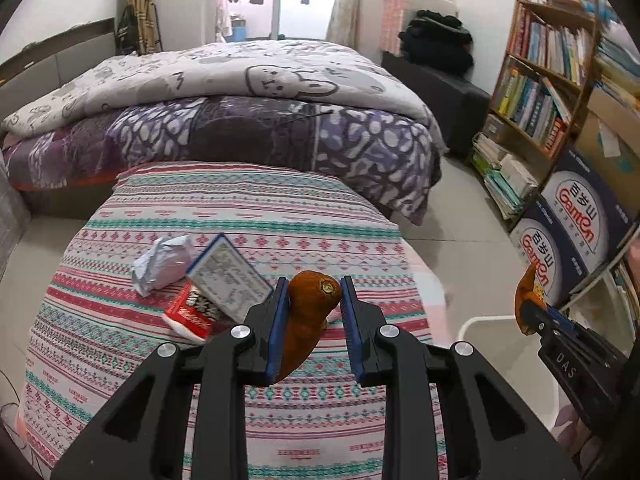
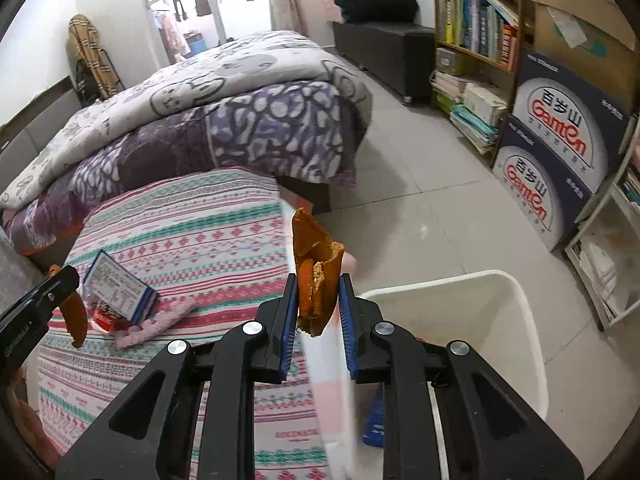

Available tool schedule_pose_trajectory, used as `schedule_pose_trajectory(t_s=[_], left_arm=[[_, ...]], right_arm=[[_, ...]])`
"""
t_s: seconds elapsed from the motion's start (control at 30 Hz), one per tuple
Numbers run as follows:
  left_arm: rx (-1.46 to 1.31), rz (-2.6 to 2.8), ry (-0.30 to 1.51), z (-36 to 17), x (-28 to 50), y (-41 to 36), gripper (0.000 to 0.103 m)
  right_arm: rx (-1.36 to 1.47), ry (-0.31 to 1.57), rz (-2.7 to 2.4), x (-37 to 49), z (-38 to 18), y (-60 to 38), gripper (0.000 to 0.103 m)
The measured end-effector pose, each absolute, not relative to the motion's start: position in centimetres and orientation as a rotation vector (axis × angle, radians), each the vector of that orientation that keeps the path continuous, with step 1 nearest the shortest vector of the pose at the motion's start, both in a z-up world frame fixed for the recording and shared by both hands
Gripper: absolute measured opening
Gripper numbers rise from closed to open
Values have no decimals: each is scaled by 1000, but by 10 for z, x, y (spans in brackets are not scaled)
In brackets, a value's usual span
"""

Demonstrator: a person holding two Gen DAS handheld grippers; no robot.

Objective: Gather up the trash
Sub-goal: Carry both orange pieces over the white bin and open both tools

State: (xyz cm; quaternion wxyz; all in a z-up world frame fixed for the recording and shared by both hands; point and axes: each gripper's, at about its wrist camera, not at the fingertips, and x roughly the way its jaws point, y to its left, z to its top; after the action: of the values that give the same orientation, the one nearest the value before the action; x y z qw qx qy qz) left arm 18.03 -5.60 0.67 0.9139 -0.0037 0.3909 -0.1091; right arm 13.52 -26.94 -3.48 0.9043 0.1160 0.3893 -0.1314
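The left gripper (image 1: pixel 314 300) pinches a brown peel (image 1: pixel 306 320) between its blue pads, above the striped cloth (image 1: pixel 248 216). On that cloth, left of the peel, lie crumpled paper (image 1: pixel 162 264), a red pack (image 1: pixel 190 314) and a printed box (image 1: pixel 228 276). The right gripper (image 2: pixel 318 300) is clamped on another orange peel piece (image 2: pixel 316 272), beside the cloth's right edge, over the white bin (image 2: pixel 516 304).

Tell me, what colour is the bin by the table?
The bin is white. It shows best in the right wrist view, beside the striped table.
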Motion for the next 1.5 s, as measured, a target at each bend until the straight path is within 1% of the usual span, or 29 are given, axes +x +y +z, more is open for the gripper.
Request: schedule_pose_trajectory(t_s=[0.4,0.6,0.73,0.77,0.83,0.87,0.93,0.97,1.03,1.13,1.43,1.5], left_arm=[[52,-315,803,7,164,-111,26],[76,-363,804,6,154,-137,26],[101,-394,800,5,146,-157,26],[109,-403,798,5,144,-162,26],[124,-425,798,3,138,-173,26],[130,-432,797,3,136,-177,26],[145,-451,795,1,129,-187,26],[152,-462,795,0,127,-191,26],[159,-485,802,-4,122,-199,26],[152,-530,830,-9,118,-209,26],[59,-687,950,-24,118,-223,28],[37,-718,972,-26,120,-223,41]], right_arm=[[268,852,-376,115,-44,-321,20],[292,854,-427,102,-45,-342,23],[315,834,-466,92,-41,-358,37],[322,830,-474,89,-40,-362,40],[340,822,-491,84,-39,-371,51],[351,818,-502,82,-38,-374,55],[372,803,-533,75,-37,-383,68],[380,797,-543,73,-36,-387,70],[407,786,-565,68,-35,-395,78],[441,774,-587,63,-33,-405,83],[452,736,-615,59,-25,-410,86],[461,738,-607,59,-25,-410,87]])
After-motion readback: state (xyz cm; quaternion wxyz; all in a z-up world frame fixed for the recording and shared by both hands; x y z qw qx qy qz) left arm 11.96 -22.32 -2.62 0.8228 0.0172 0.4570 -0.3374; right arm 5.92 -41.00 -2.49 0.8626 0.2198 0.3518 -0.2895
